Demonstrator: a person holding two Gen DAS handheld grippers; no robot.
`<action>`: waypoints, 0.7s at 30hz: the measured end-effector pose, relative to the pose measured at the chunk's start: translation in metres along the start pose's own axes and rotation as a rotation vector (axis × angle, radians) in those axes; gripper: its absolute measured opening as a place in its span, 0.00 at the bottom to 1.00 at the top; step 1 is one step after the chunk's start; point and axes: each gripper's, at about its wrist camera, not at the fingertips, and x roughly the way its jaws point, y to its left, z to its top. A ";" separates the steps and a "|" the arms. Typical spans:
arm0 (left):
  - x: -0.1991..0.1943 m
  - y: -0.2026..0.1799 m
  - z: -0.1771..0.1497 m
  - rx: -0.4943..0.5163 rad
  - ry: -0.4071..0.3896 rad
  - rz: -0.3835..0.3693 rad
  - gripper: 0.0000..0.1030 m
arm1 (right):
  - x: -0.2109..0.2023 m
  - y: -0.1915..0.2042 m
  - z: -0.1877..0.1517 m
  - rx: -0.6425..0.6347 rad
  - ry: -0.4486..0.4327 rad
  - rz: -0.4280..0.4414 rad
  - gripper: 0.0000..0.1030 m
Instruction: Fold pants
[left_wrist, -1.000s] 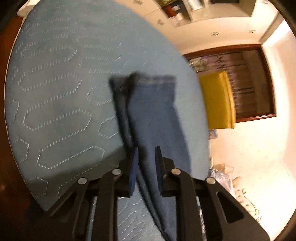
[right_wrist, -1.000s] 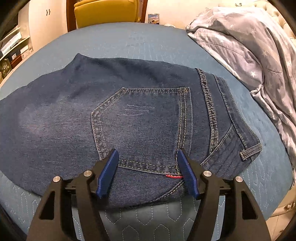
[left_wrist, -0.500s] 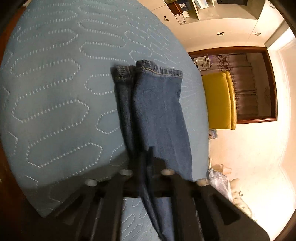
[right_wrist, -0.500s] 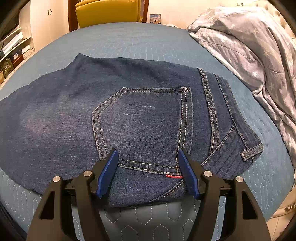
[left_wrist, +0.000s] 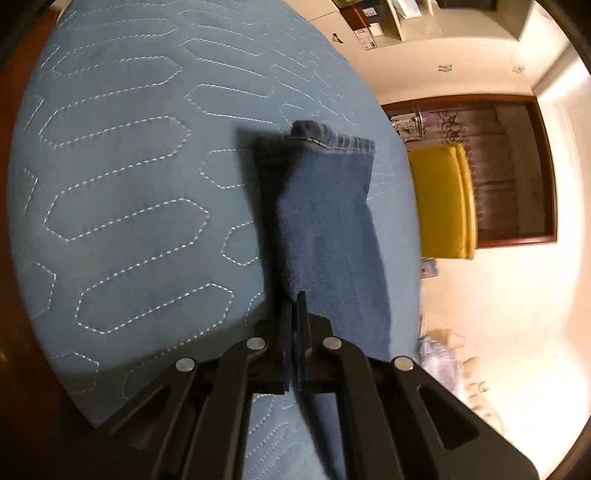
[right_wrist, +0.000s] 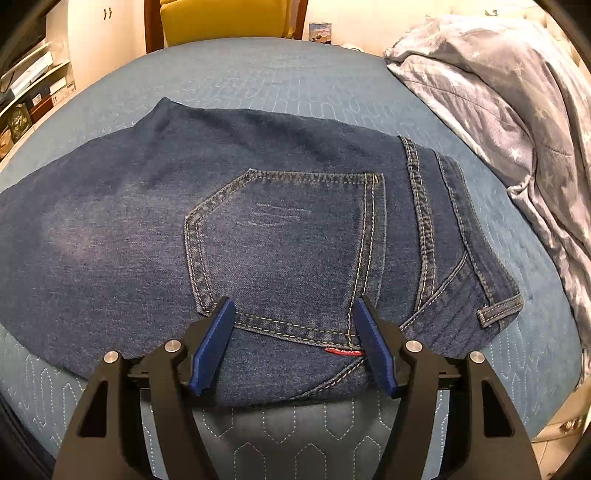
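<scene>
While left tool (left_wrist: 294, 332) clamps jeans (right_wrist: 258, 236), right tool (right_wrist: 291, 347) gapes beside blanket (right_wrist: 517, 122).

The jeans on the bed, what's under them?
Under the jeans you can see the blue quilted bed cover sticking out all around. Whether anything else lies beneath cannot be seen, because the denim covers it.

One pair of jeans (right_wrist: 258, 236) with one back pocket (right_wrist: 291, 251) showing. Two grippers: left (left_wrist: 294, 325) and right (right_wrist: 295, 347). One bed (right_wrist: 280, 74), one blanket (right_wrist: 509, 110), one yellow chair (left_wrist: 441, 199).
</scene>
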 end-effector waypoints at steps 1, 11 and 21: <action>-0.012 -0.006 0.000 0.052 -0.046 0.042 0.08 | -0.003 -0.002 0.001 0.007 -0.007 0.000 0.62; 0.036 -0.153 -0.053 1.006 -0.156 0.297 0.30 | -0.029 0.004 0.054 0.068 -0.144 0.084 0.66; 0.191 -0.246 -0.250 1.460 0.274 0.128 0.44 | 0.045 0.101 0.144 -0.148 -0.127 0.164 0.72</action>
